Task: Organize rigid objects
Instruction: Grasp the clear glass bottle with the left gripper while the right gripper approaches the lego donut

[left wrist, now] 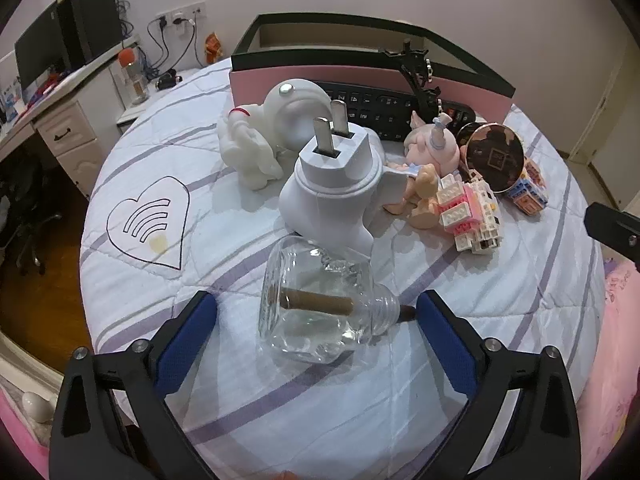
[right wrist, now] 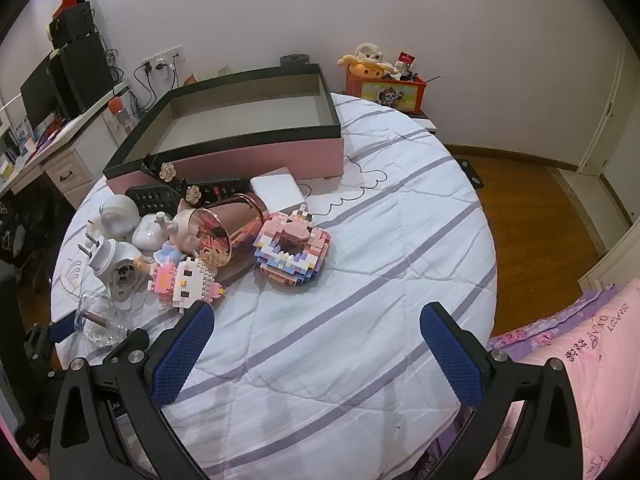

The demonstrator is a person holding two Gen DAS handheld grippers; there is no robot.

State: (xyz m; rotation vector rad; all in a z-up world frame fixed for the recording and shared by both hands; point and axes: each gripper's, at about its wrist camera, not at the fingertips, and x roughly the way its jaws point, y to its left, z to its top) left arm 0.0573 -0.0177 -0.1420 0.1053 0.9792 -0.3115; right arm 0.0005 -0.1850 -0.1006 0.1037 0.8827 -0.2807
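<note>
Glass bottle [left wrist: 320, 304] lying at six o'clock on the bed [left wrist: 280, 420], between spread left tongs [left wrist: 316, 320]: best pinched across its body; right tongs [right wrist: 316, 344] spread, empty.

clear glossy glass bottle [left wrist: 320, 304], matt white plastic plug [left wrist: 334, 184] with bare metal prongs, shiny rose-gold metal cup [right wrist: 228, 228], quilted cloth bedspread [right wrist: 360, 280], varnished wood floor [right wrist: 532, 216] at three o'clock.

The glass bottle [left wrist: 320, 304] lies nearest, the plug [left wrist: 336, 188] just behind it. The remote [left wrist: 384, 110] lies behind the plug, before the box [left wrist: 360, 76].
</note>
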